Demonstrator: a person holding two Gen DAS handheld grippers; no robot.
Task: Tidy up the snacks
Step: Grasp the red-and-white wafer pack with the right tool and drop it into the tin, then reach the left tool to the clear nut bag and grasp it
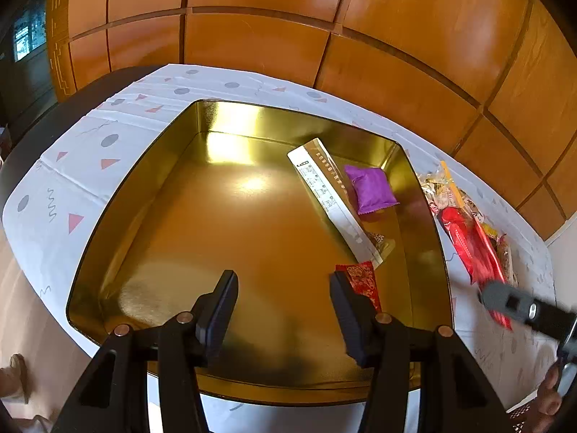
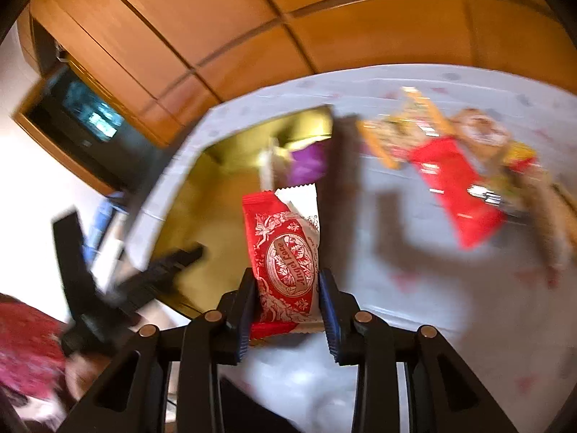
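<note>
A gold tin box (image 1: pixel 119 216) lies open on the tablecloth. Inside it are a long white packet (image 1: pixel 331 198), a purple packet (image 1: pixel 371 189) and a small red patterned packet (image 1: pixel 362 281). My left gripper (image 1: pixel 285 310) is open and empty above the tin's near edge. My right gripper (image 2: pixel 286 306) is shut on a red and white snack packet (image 2: pixel 285 252) and holds it above the cloth beside the tin (image 2: pixel 216 195). The right gripper shows blurred in the left wrist view (image 1: pixel 523 306). A pile of snacks (image 1: pixel 468 231) lies right of the tin, also in the right wrist view (image 2: pixel 458 166).
The table wears a white cloth with grey dots and red triangles (image 1: pixel 72 166). Wooden panelled cabinets (image 1: pixel 288 36) stand behind the table. A long red packet (image 2: pixel 454 187) lies in the pile. The left gripper (image 2: pixel 119 288) shows blurred at left in the right wrist view.
</note>
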